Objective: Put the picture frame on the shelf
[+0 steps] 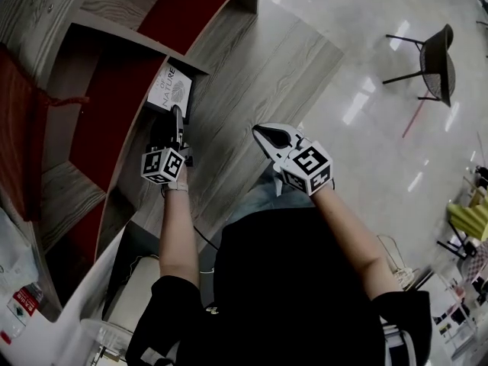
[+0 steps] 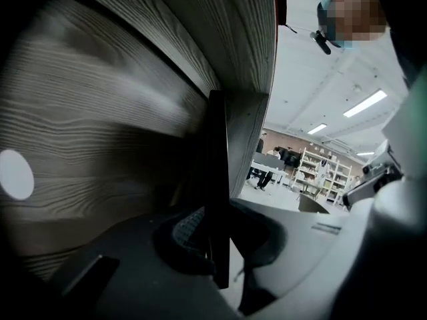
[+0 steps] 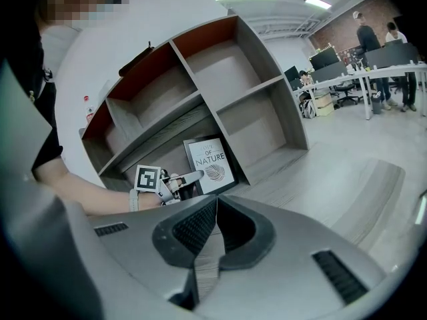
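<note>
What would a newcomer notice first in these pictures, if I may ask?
Probably the black picture frame with its white nature print, upright in a bottom compartment of the grey shelf, with the left claw clamped on its edge. The right claw hangs shut and empty off to the right.

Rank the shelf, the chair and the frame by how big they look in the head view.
1. shelf, by far the largest.
2. chair, only slightly ahead of the next, though it stands farther from the camera.
3. frame.
</note>
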`<state>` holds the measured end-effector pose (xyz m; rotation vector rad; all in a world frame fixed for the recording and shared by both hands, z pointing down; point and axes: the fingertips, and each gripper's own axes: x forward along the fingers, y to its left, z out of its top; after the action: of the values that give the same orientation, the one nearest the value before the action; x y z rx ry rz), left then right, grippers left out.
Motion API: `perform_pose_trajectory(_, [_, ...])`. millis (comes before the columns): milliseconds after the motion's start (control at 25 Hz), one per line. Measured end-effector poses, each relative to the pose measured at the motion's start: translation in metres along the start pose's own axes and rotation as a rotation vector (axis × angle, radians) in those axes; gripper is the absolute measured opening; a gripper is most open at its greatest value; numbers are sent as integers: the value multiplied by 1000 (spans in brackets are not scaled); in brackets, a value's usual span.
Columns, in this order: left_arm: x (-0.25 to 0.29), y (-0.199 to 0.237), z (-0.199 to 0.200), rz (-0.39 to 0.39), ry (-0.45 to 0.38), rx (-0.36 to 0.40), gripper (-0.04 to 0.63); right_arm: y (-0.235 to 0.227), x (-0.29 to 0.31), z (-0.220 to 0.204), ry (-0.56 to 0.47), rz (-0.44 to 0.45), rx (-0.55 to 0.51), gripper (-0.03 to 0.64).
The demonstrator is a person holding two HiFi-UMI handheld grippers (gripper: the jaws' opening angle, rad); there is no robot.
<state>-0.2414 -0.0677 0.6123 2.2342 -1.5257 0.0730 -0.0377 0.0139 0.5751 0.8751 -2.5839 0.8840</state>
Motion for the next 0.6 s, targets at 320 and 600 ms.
perform_pose_trajectory(320, [7,17,-9,-21,-32,1,58,7,1,-7,16,-1,12,-2])
perform_pose_trajectory(600, [22,28,-27,15,30,18,58,13,1,-15,27,8,11,-2])
